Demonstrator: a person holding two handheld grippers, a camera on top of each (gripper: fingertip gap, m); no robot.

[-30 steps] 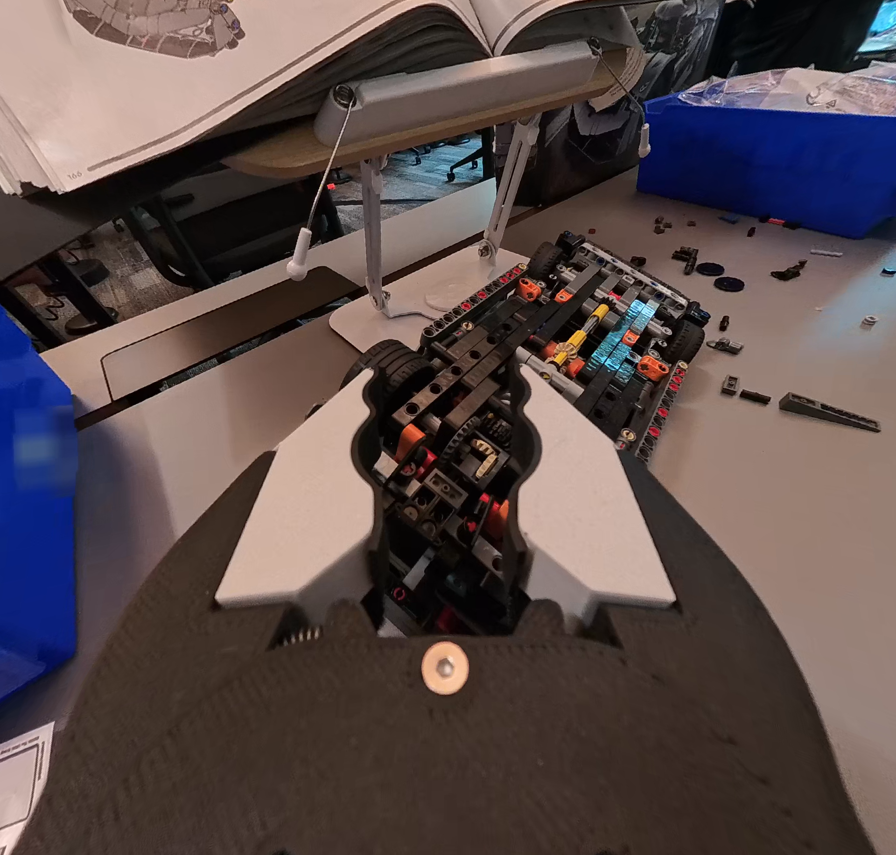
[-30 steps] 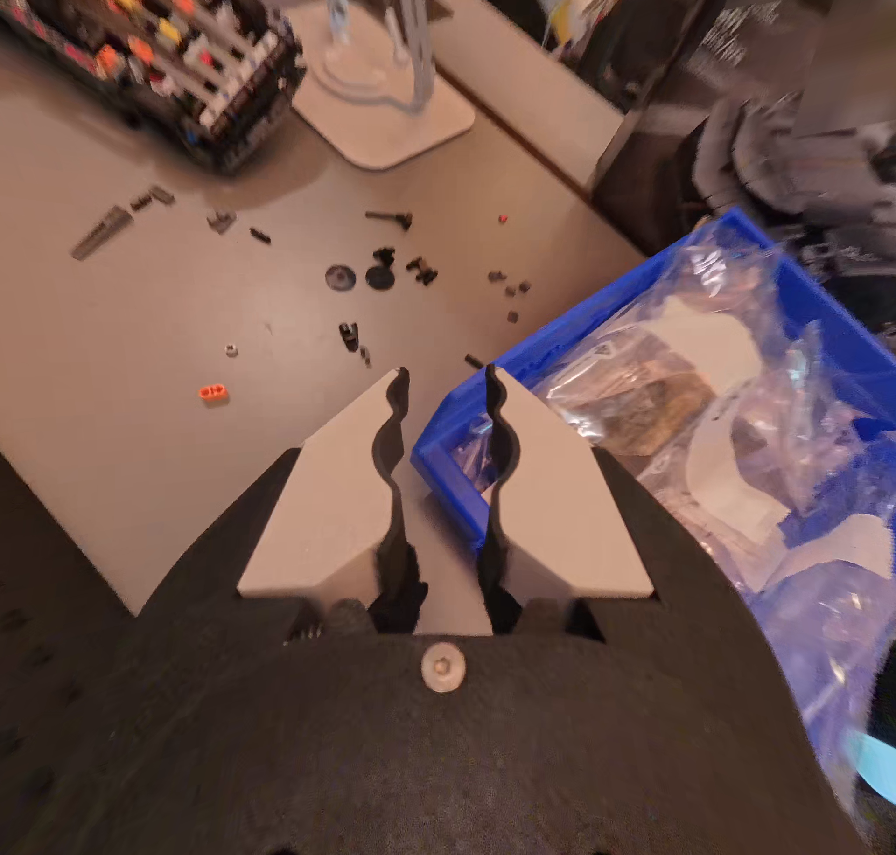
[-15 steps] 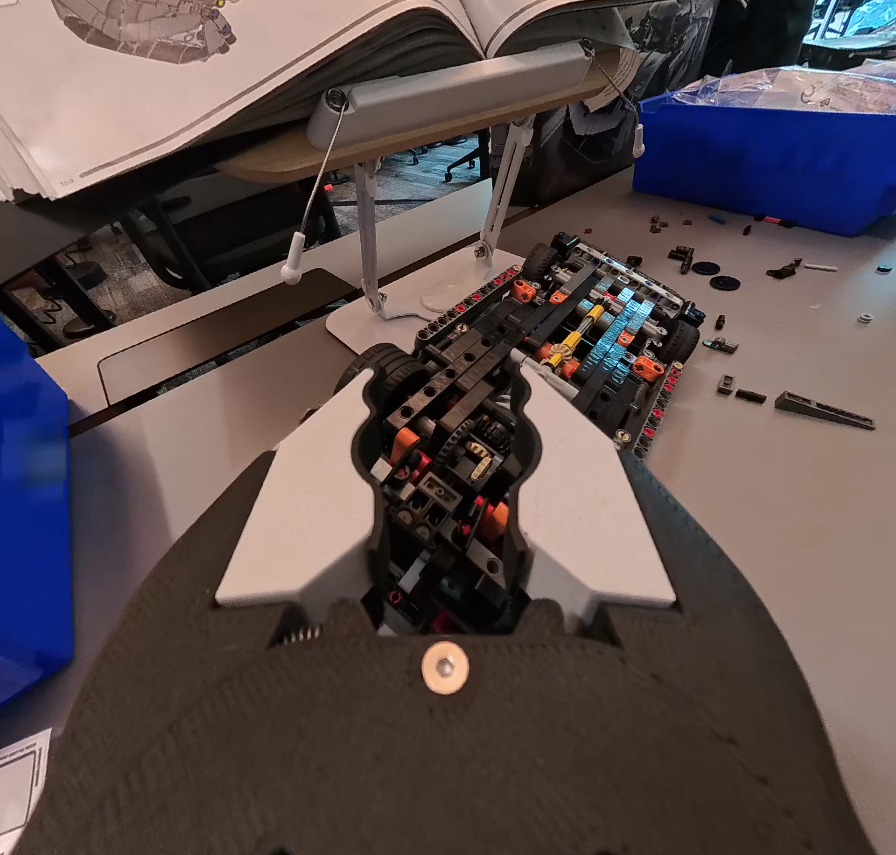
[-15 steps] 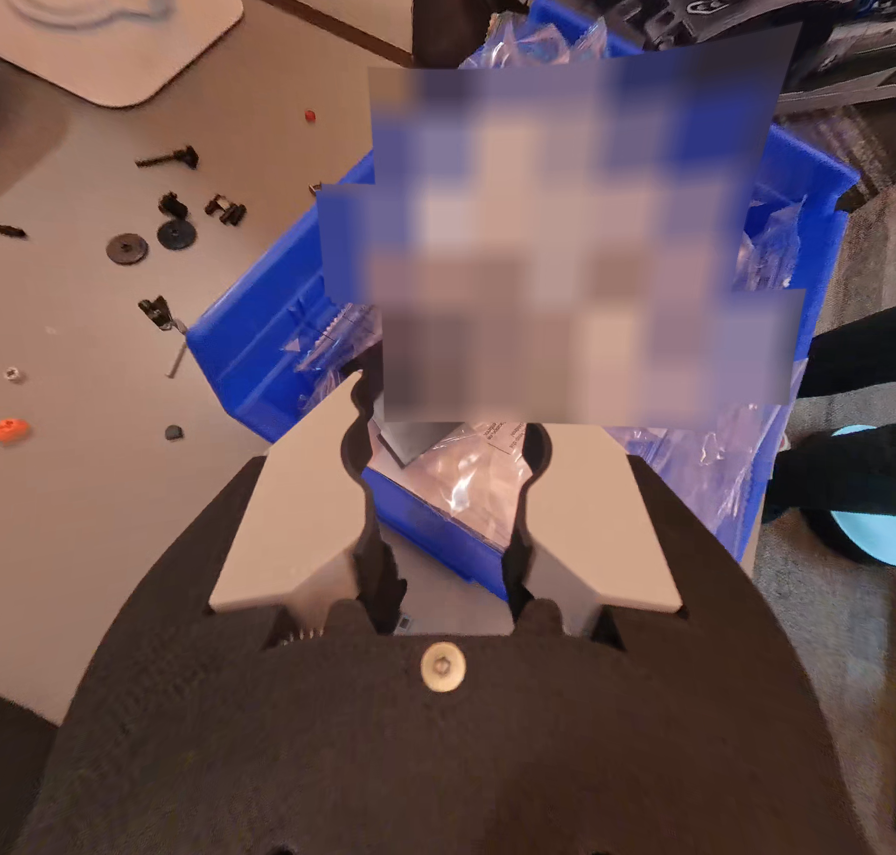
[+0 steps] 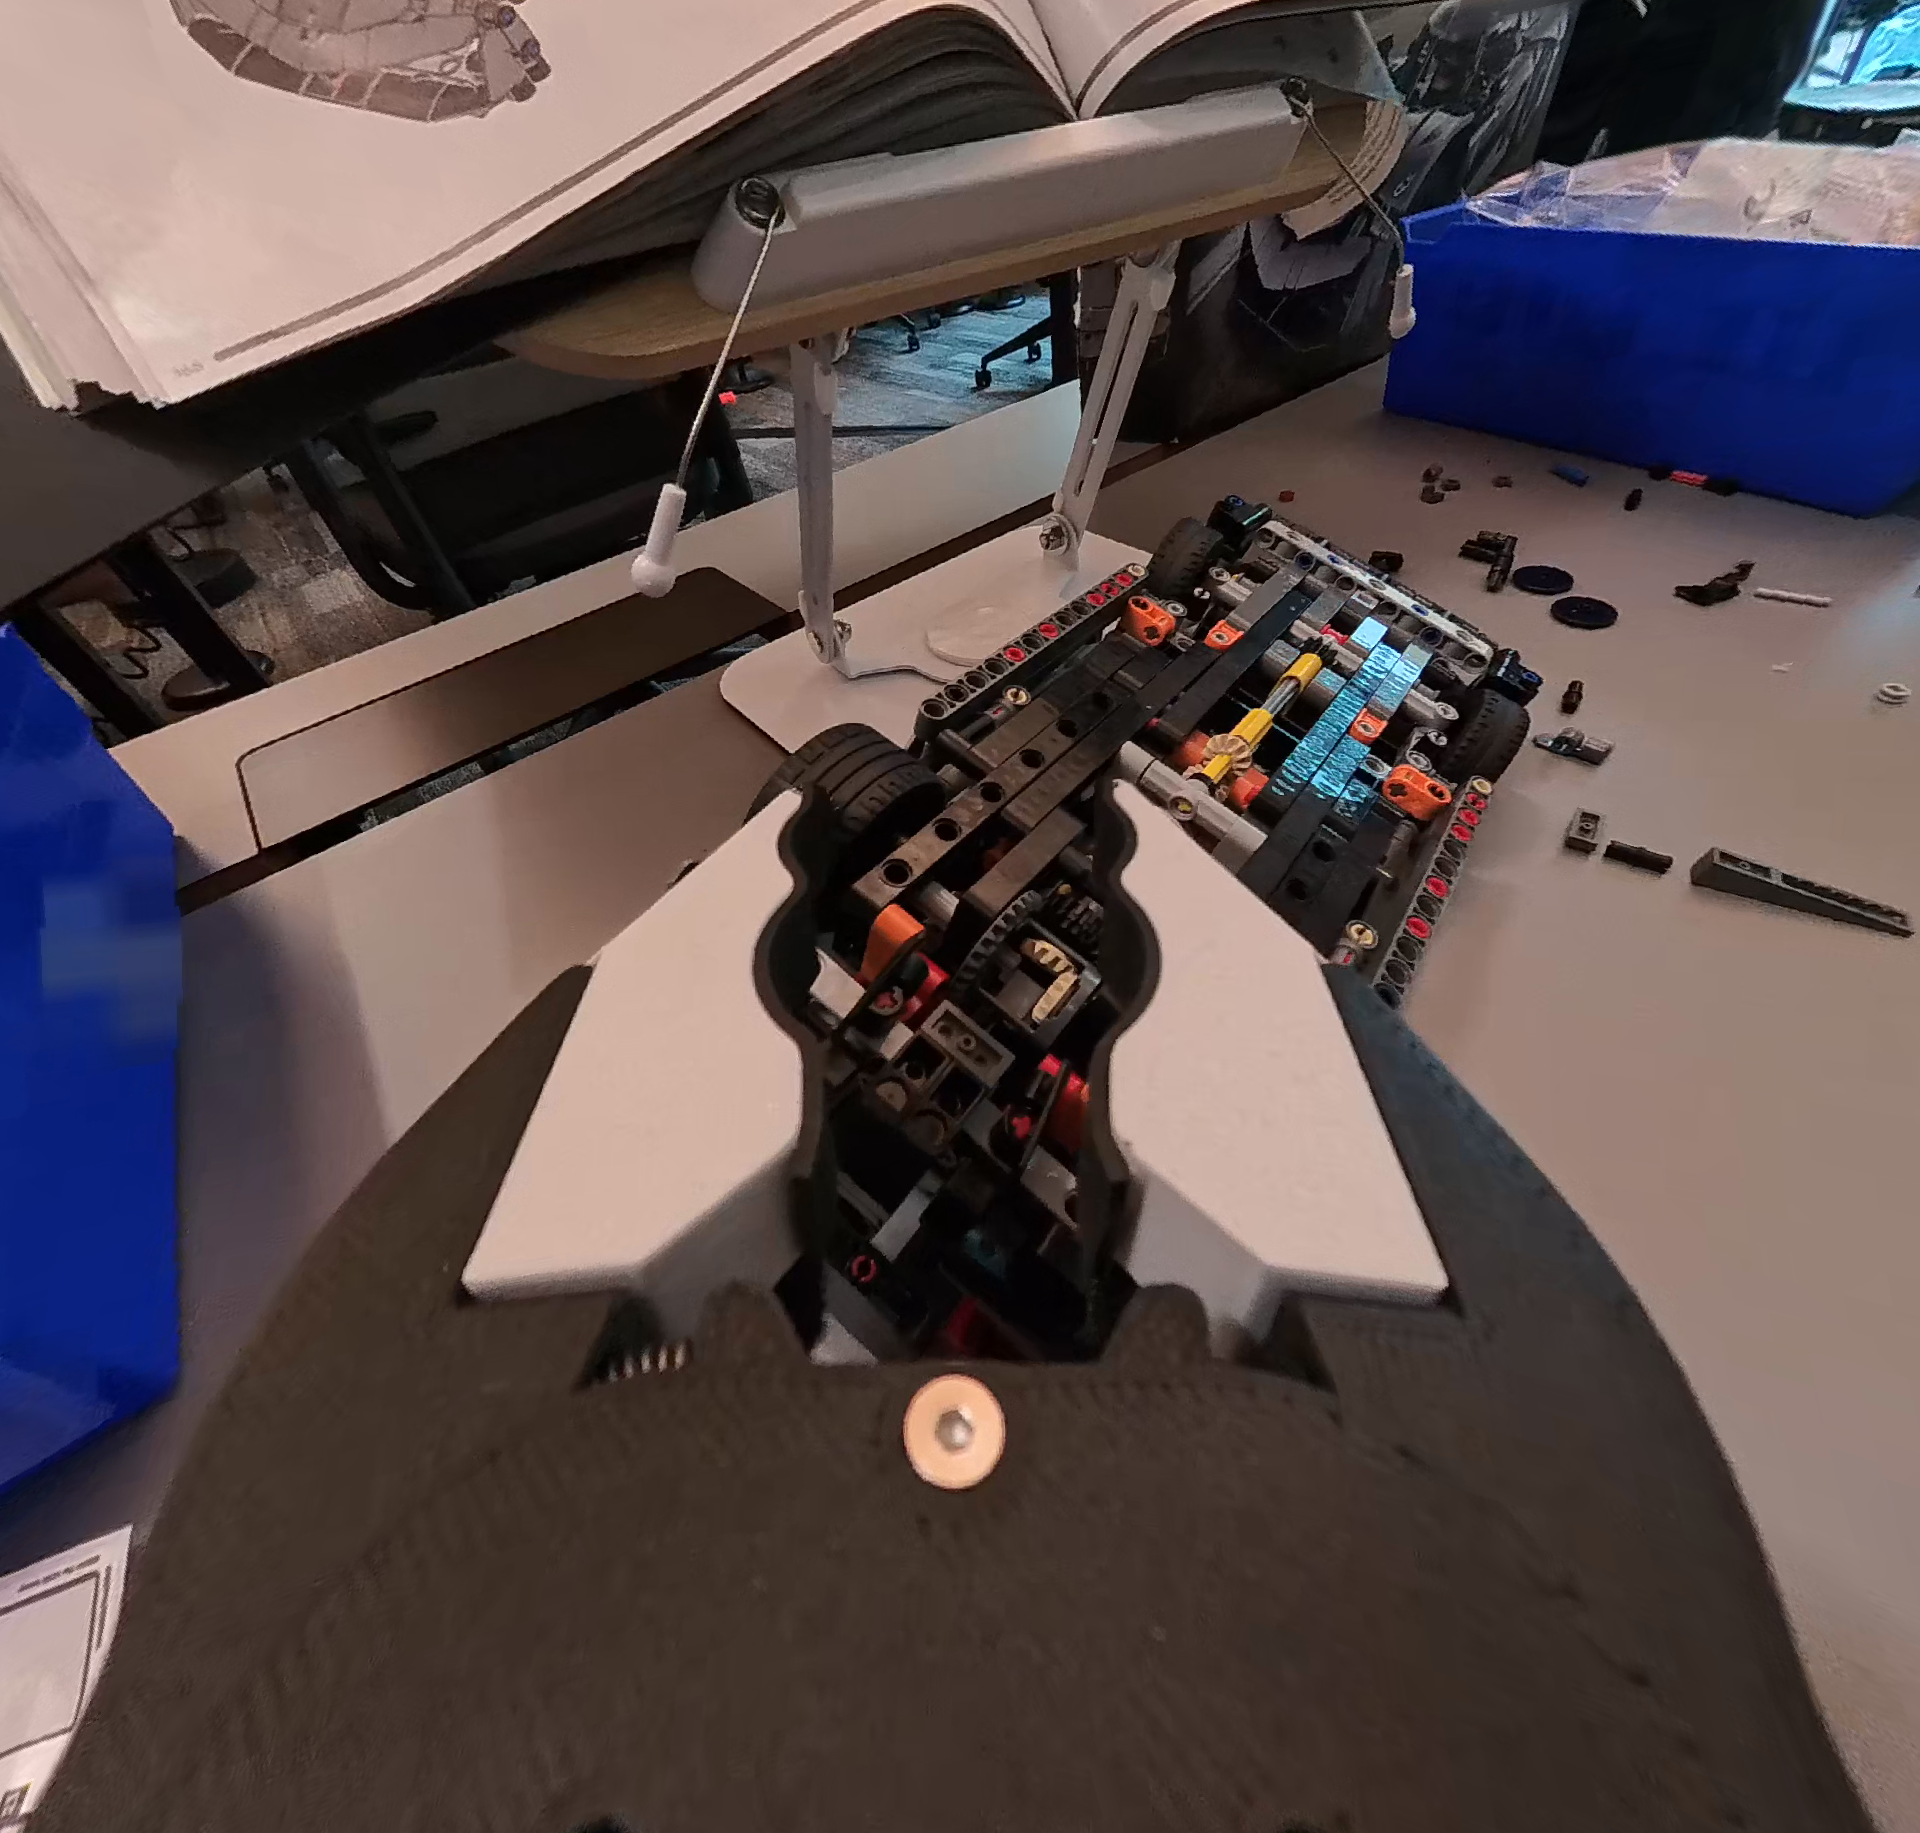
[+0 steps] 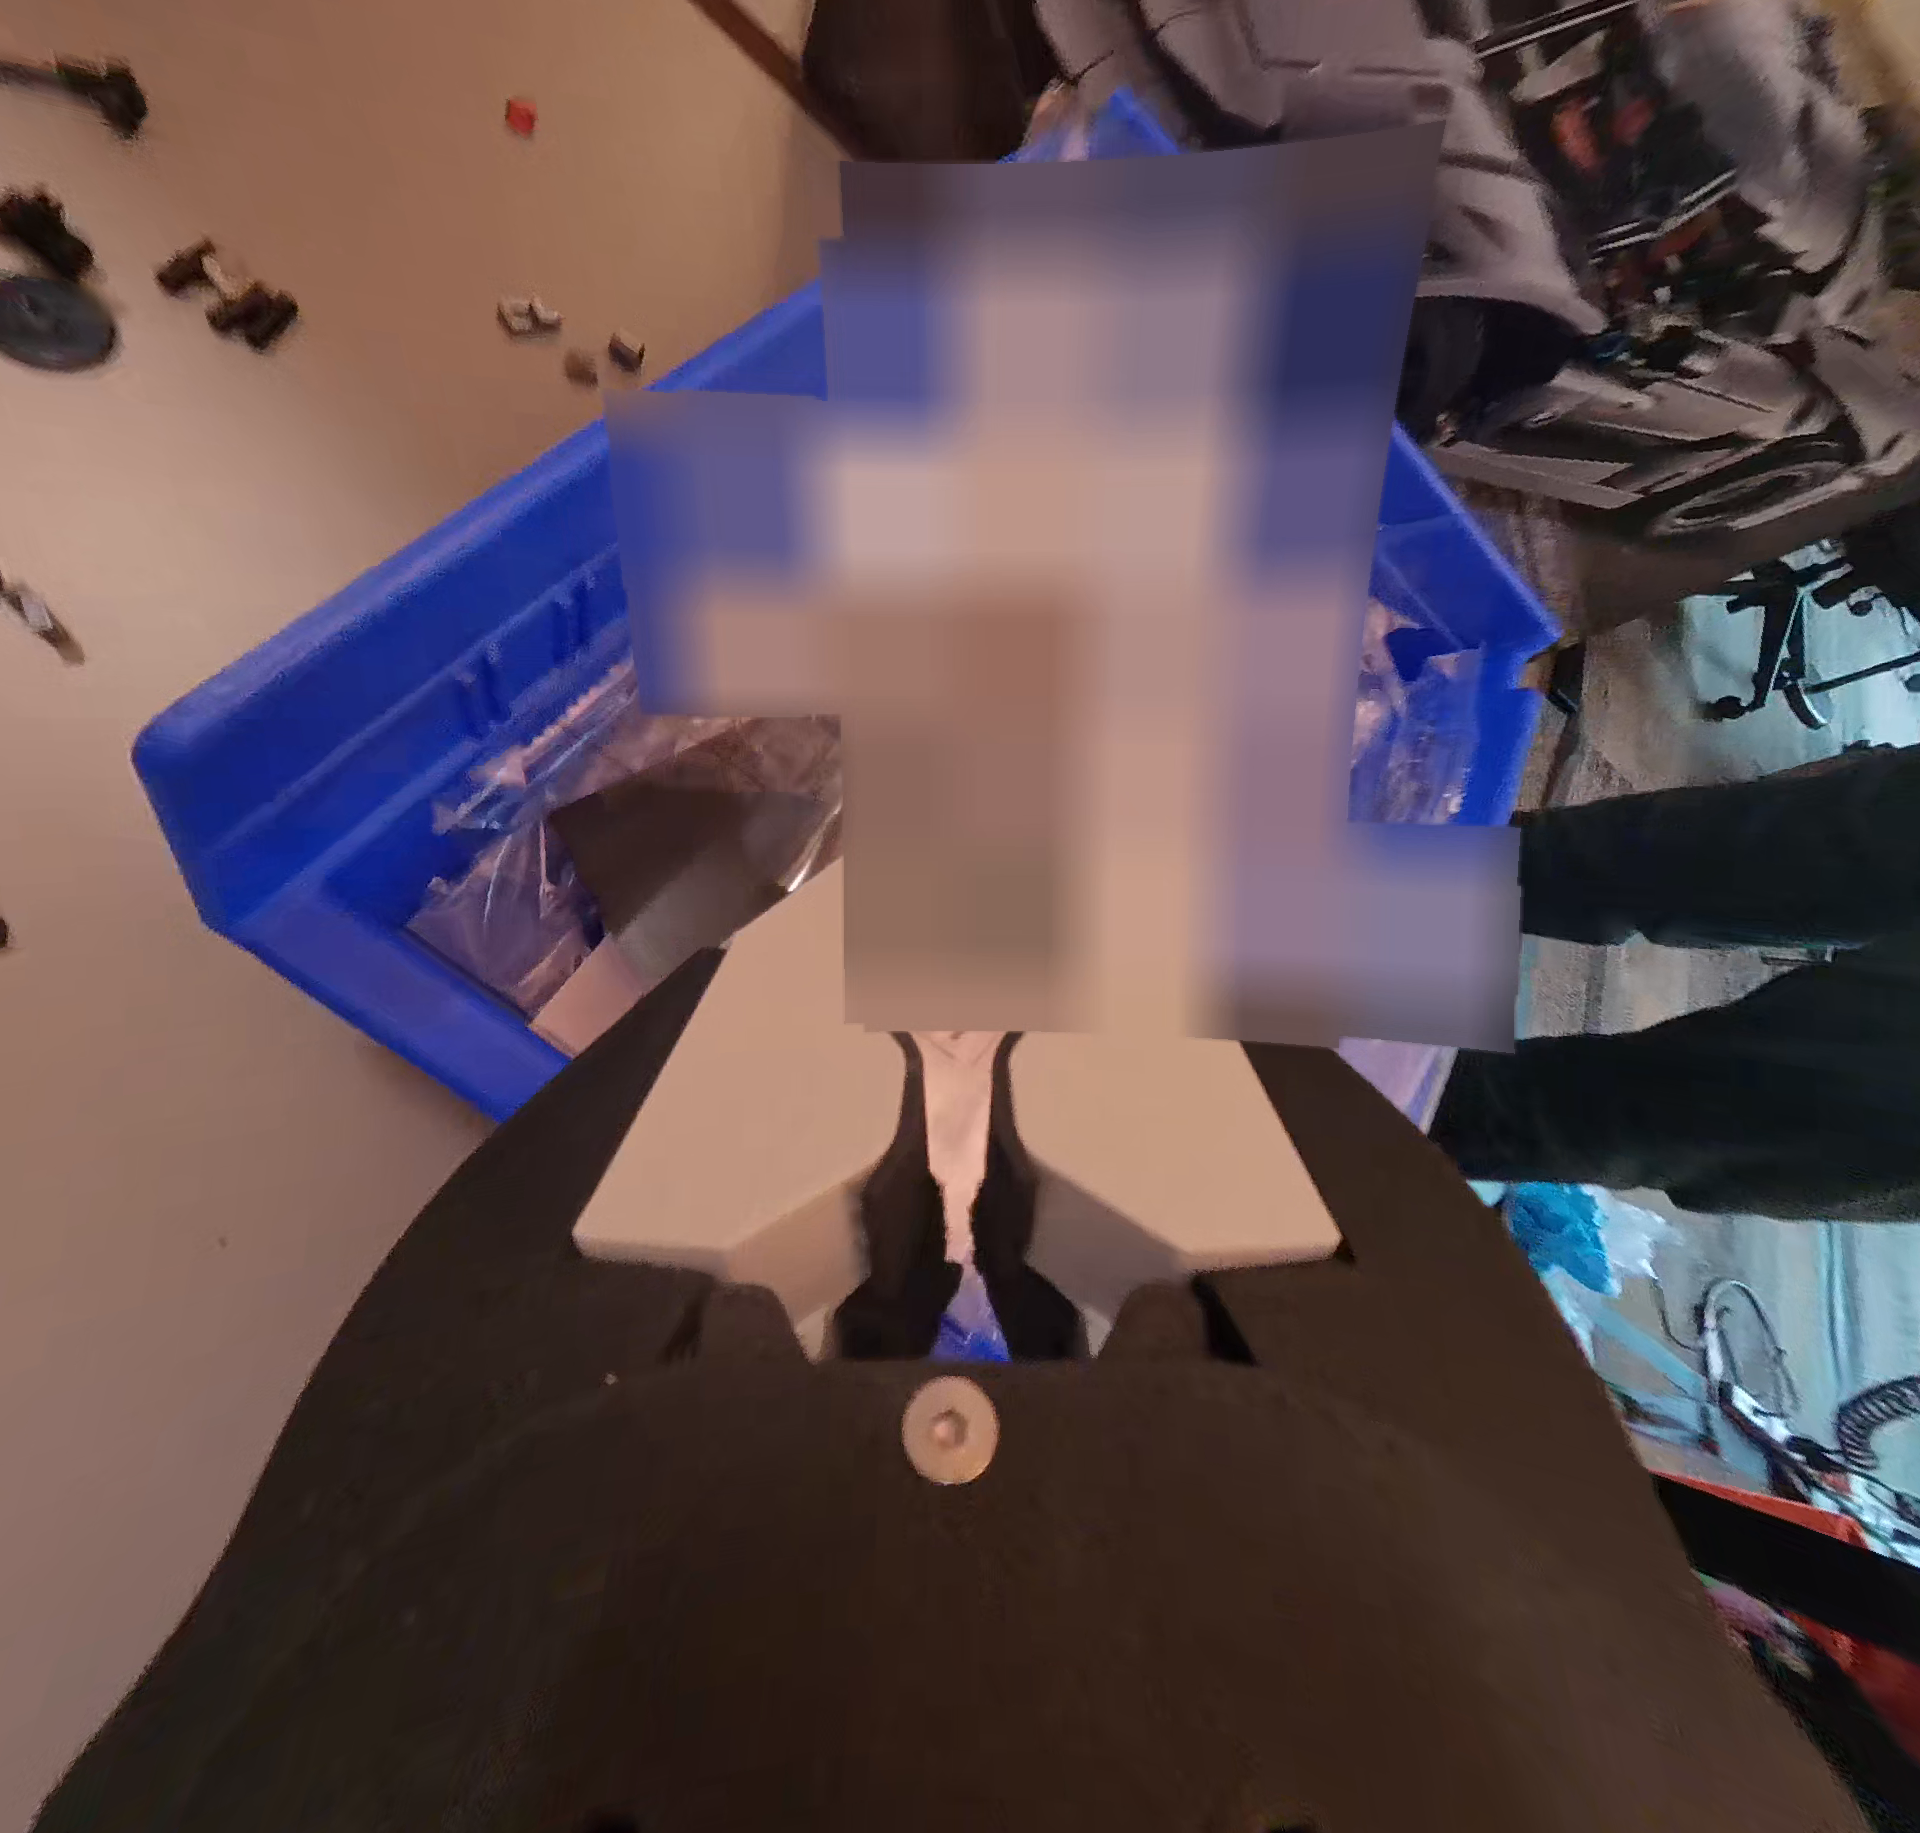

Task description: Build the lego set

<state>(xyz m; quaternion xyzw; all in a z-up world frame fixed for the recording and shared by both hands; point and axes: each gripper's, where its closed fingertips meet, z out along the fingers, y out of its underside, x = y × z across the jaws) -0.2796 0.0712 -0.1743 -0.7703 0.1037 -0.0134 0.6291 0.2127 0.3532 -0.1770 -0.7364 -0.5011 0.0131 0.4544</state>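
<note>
Lego car chassis sits on grey table, near end clamped between left gripper fingers, far end beside white book stand base; open instruction book above. Loose dark pieces right of it. Right gripper over blue bin of plastic bags, jaws narrow; tips hidden by blur, grip cannot be told.

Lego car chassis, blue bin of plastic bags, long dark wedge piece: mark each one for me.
Lego car chassis (image 5: 1299, 744), left wrist view, on its teal and black beams.
Blue bin of plastic bags (image 6: 343, 744), right wrist view, on its near side wall.
Long dark wedge piece (image 5: 1797, 895), left wrist view, mid-length on its top.
</note>
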